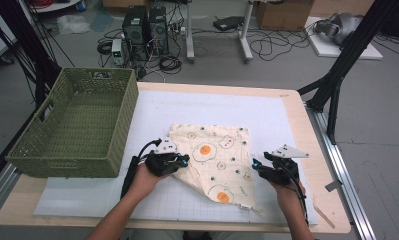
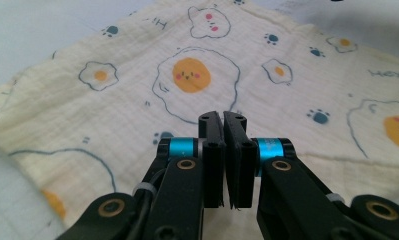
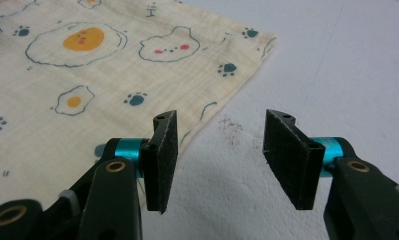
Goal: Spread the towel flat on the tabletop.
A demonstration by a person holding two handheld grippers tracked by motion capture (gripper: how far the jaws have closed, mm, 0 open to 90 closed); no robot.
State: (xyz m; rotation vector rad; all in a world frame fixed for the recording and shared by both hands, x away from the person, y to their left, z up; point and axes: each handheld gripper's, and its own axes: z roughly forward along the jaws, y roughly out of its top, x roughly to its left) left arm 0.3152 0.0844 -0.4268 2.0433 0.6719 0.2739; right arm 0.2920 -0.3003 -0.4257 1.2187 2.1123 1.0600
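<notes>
Cloth (image 1: 214, 162) with fried-egg print lies spread out, unfolded, on the table, basket (image 1: 77, 125) beside it.
Left gripper (image 1: 179, 161) pinched shut at its left edge; whether it has fabric, I cannot tell. Right gripper (image 1: 259, 166) gapes open beside the right edge.

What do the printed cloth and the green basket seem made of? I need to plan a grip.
Cloth: likely soft cotton gauze, matte, judging by its crinkled weave and frayed edge. Basket: woven strands, possibly plastic or dyed wicker; the open lattice shows.
</notes>
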